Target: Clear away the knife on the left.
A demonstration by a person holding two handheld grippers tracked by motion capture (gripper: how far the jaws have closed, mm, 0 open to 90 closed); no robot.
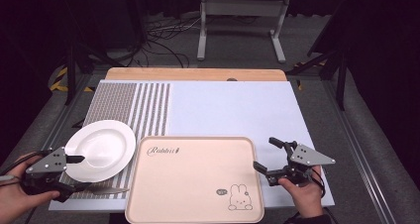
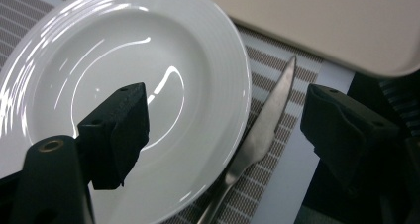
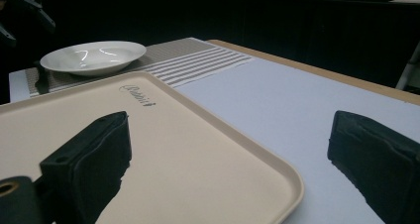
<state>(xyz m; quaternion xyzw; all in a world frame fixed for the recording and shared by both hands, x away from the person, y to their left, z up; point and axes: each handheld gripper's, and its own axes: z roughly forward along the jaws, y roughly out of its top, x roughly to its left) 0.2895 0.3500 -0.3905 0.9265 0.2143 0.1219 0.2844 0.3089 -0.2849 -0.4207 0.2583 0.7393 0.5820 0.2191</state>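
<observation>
Table (image 1: 233, 110) pale, striped mat (image 1: 133, 107), room dark, perhaps cabled.

1. Your tray (image 1: 195, 179) lies at the table's (image 1: 237, 110) near edge, centre.
2. Your plate (image 1: 100, 149) sits on the placemat (image 1: 133, 107), left of the tray.
3. Your knife (image 1: 106, 189) lies on the placemat, just before the plate, beside the tray.
</observation>
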